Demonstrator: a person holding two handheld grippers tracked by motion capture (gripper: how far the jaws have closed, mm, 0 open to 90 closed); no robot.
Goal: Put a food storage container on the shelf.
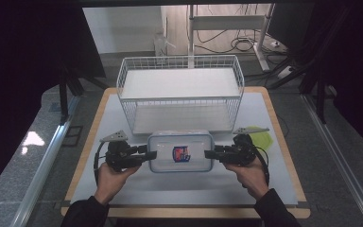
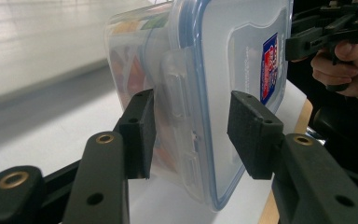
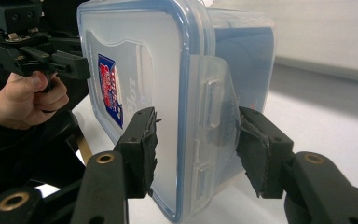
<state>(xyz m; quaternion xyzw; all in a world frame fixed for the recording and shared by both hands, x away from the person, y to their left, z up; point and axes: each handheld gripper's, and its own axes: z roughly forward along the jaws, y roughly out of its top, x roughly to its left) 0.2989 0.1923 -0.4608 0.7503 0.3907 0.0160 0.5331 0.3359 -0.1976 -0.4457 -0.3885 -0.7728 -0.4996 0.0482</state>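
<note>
Grippers [image 1: 151,154] [image 1: 208,153] flanking container [image 1: 181,151], lengthwise left-right

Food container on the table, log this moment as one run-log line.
food container: lid on, in front of wire basket | left tool: open, straddling side latch | right tool: open, straddling opposite latch

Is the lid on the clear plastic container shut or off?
Shut: the blue-rimmed lid sits flat on the clear plastic container, side latch flap folded down.
</note>
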